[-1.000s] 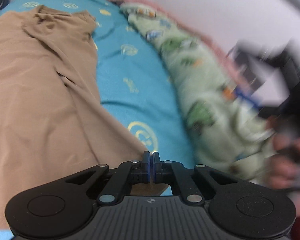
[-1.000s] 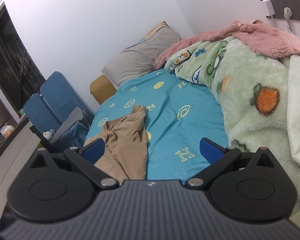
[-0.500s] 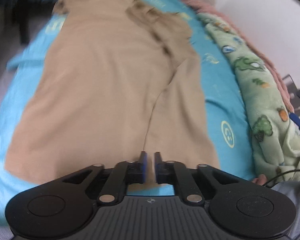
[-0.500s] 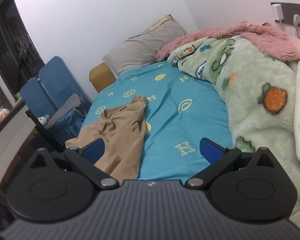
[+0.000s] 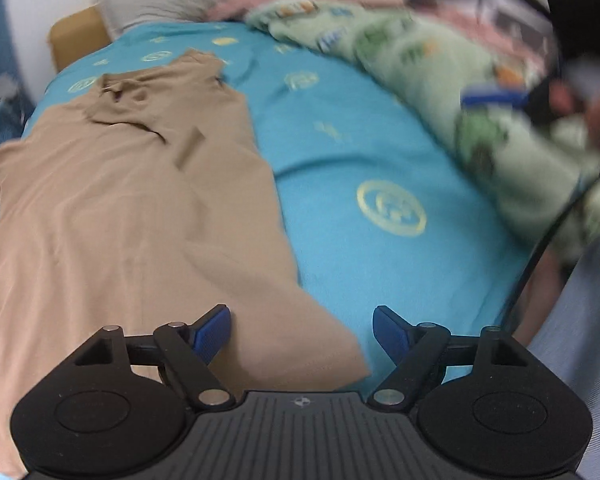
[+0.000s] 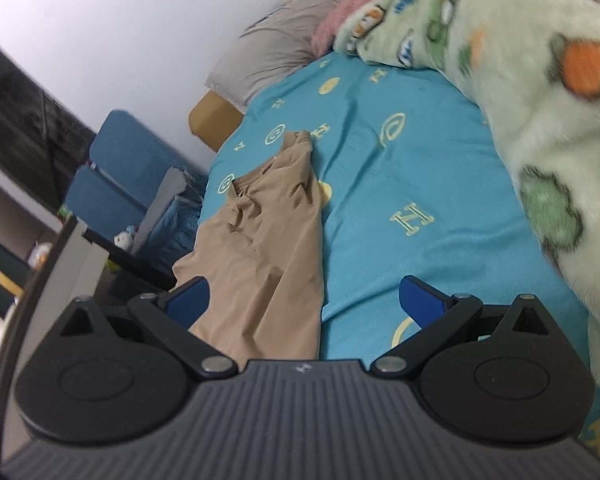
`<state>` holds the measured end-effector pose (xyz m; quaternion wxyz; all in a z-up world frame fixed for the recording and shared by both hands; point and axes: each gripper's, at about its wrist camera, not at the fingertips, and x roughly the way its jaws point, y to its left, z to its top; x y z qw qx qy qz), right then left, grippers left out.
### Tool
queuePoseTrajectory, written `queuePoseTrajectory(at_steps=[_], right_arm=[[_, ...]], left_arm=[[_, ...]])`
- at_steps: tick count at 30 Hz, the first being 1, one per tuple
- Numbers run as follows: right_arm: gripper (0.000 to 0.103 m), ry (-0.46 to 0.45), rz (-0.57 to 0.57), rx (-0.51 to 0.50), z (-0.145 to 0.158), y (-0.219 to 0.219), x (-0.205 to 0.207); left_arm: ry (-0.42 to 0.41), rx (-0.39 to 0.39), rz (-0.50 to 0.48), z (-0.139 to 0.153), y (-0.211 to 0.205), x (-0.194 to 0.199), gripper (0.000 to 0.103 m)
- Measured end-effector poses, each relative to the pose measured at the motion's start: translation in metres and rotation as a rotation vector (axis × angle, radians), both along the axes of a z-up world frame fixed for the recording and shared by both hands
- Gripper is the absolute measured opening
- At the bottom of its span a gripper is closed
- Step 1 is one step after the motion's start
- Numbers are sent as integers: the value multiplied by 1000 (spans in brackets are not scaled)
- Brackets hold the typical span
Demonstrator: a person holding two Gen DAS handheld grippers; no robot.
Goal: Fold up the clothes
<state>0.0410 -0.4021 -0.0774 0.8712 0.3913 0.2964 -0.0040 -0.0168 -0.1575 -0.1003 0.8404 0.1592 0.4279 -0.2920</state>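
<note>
A tan, thin-fabric garment [image 5: 132,208] lies spread flat on the left part of the bed's teal patterned sheet [image 5: 364,152], beside a green cartoon-print fleece blanket [image 6: 540,92]. The left claw [image 5: 302,330] gapes wide above its near corner; the right claw [image 6: 306,300] is equally wide, empty.

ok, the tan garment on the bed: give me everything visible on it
The tan garment is one plain piece of thin, smooth-looking fabric, lying spread mostly flat on the teal sheet toward the bed's left side. Its far end is bunched and creased, with a corner pointing toward the grey pillow. The near hem lies below the left gripper, whose fingers are open and not holding it. Only the sheet touches it.
</note>
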Motion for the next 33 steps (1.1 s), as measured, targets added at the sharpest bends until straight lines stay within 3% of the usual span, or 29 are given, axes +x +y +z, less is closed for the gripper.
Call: queuePoseTrajectory(at_steps=[2, 4, 5, 6, 8, 11, 17, 21, 25, 26, 28, 29, 30, 33], right_arm=[[103, -1, -22, 14, 0, -4, -2], [103, -7, -27, 42, -2, -7, -4], [103, -9, -26, 53, -2, -8, -3], [103, -10, -25, 58, -2, -9, -3], [103, -13, -27, 61, -2, -10, -4], [103, -22, -44, 22, 3, -9, -8], [103, -82, -44, -258, 27, 11, -11], [103, -90, 8, -339, 30, 21, -8], [103, -96, 57, -361, 29, 29, -6], [103, -99, 63, -371, 29, 31, -7], [103, -115, 71, -391, 32, 34, -9], [103, -127, 75, -395, 33, 35, -10], [103, -141, 78, -395, 35, 37, -11], [103, -199, 77, -396, 42, 40, -16]], left_arm=[[-37, 90, -50, -13, -13, -10, 70], [-51, 144, -69, -23, -10, -19, 56], [-54, 127, -64, -22, -7, -20, 33], [-56, 108, -57, -20, -3, -20, 19], [-61, 71, -44, -17, 4, -21, 11], [-71, 24, -33, -10, 10, -26, 10], [-89, -33, -39, 8, -14, -40, 8], [-69, -48, -42, 6, -32, -44, 8], [-38, -53, -36, -9, -40, -44, 11], [-47, -66, -23, -5, -36, -45, 16], [-64, -92, 5, 3, -28, -46, 35], [-73, -105, 18, 7, -24, -47, 56], [-82, -118, 32, 11, -20, -48, 67], [-109, -157, 73, 23, -9, -51, 76]])
